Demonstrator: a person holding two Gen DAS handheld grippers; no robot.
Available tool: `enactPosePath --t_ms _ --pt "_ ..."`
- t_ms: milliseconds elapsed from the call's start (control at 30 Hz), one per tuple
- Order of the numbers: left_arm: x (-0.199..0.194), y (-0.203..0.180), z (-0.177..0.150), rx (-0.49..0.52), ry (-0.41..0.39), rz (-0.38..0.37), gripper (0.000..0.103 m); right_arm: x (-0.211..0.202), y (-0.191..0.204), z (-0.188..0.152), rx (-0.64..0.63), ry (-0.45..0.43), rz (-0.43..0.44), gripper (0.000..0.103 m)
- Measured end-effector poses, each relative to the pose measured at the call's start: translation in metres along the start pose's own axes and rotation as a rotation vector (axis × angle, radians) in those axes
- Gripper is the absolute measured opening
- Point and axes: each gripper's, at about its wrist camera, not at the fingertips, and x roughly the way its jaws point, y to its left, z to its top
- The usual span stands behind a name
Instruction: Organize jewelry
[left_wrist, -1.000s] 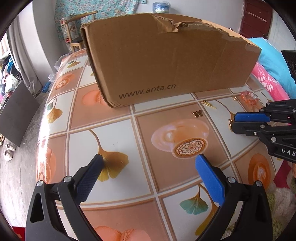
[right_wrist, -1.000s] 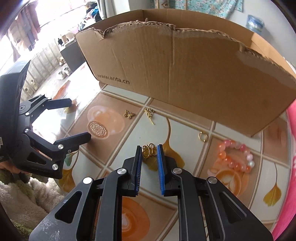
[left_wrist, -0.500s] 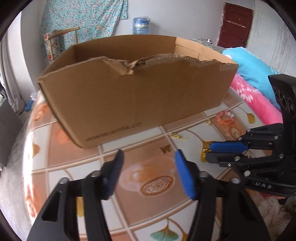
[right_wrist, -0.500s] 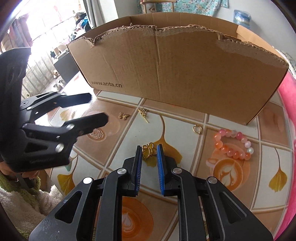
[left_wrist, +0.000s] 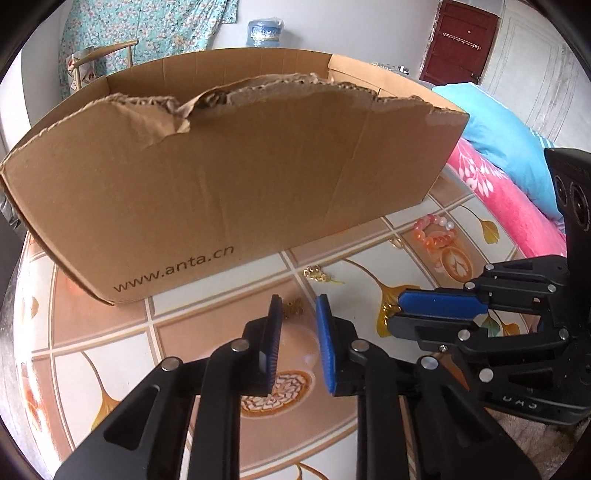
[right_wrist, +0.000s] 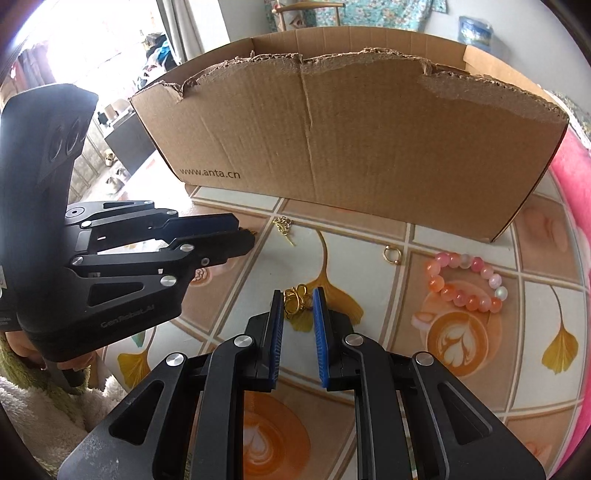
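left hand-held gripper (left_wrist: 297, 308): jaws just been closing, now narrow around small gold butterfly charm (left_wrist: 292, 307), grip unconfirmed | right hand-held gripper (right_wrist: 298, 300): narrow, pinching gold clasp piece (right_wrist: 295, 301) | cardboard box (right_wrist: 351, 136) straight ahead of both | only right wrist view shows gold ring (right_wrist: 390, 254) clearly; bead bracelet (right_wrist: 467, 282) on table (right_wrist: 461, 387).
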Motion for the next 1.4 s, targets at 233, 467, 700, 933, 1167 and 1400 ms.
enactPosePath --t_ms 233,467,700,933,1167,1400 --pt "0.003 -0.005 0.000 0.026 -0.008 0.036 0.013 -0.002 -0.001 -0.001 -0.006 -0.004 -0.007 0.014" --pt "0.005 -0.010 0.000 0.053 -0.019 0.068 0.005 0.000 0.001 -0.001 -0.003 -0.006 -0.005 0.014" --pt "0.005 -0.011 -0.001 0.058 -0.018 0.054 0.000 -0.001 0.001 -0.001 0.002 -0.008 -0.001 0.014" --pt "0.000 -0.008 0.001 0.030 0.007 0.001 0.002 -0.001 0.000 -0.002 0.001 -0.008 -0.002 0.014" --pt "0.005 -0.013 0.003 0.053 0.026 0.019 0.004 -0.001 0.000 -0.002 0.000 -0.008 -0.001 0.014" --pt "0.002 -0.016 0.004 0.067 0.018 0.032 0.019 -0.001 0.000 -0.003 0.002 -0.009 0.001 0.014"
